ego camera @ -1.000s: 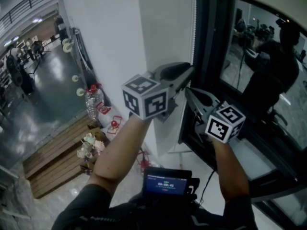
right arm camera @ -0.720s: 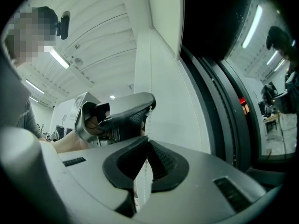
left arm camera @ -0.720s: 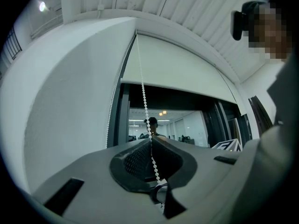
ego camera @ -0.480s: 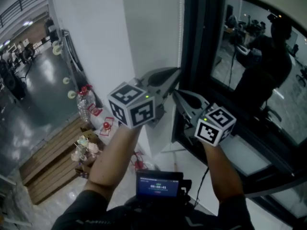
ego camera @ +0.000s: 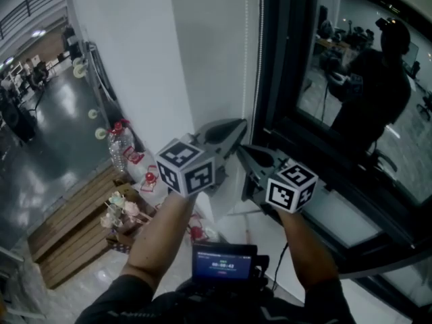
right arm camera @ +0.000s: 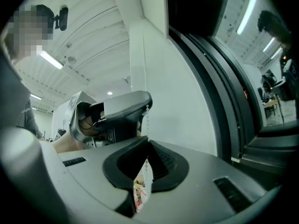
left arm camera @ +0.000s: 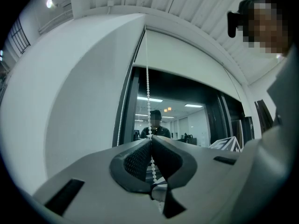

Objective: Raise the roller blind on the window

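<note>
Both hand-held grippers clamp one strand of the bead chain; the left hand-held gripper pinches it at its tips, and the right hand-held gripper is clenched on it just below; a slanted tug could let beads slip through the pads or jam at the roller, and the wrong strand would lower the roller blind, which covers only the top of the window; both forearms reach forward, roughly level, left above right

A warehouse-like hall, with polished floor, wooden pallets and mezzanine railing.
</note>
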Motion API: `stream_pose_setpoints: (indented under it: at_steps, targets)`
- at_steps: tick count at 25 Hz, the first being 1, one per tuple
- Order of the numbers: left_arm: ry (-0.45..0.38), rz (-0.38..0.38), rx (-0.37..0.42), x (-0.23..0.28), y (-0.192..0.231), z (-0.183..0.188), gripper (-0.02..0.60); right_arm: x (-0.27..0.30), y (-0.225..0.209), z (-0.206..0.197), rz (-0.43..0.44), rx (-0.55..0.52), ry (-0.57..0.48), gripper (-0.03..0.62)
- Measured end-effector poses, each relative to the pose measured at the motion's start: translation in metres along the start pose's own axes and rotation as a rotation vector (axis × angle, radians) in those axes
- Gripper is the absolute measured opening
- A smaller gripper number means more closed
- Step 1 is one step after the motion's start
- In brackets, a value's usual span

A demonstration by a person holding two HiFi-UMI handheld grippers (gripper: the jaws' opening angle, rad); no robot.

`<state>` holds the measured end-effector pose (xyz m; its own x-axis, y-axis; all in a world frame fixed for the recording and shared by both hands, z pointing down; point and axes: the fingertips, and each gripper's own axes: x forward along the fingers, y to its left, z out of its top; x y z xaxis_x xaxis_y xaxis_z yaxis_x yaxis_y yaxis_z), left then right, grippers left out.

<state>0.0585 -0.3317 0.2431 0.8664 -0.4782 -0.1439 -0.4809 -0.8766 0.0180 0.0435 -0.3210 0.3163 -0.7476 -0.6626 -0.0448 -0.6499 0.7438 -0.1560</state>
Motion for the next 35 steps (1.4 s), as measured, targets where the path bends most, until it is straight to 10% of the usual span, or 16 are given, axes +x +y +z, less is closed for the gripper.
stream_pose_setpoints:
  at_steps: [17, 35]
  targets:
    - [0.082, 0.041, 0.022, -0.007, 0.0, -0.046, 0.008, -0.013, -0.01, -0.039, -0.067, -0.087, 0.141, 0.016]
    - [0.06, -0.027, -0.007, -0.007, -0.022, -0.047, 0.008, -0.009, 0.018, 0.119, 0.031, -0.205, -0.203, 0.062]
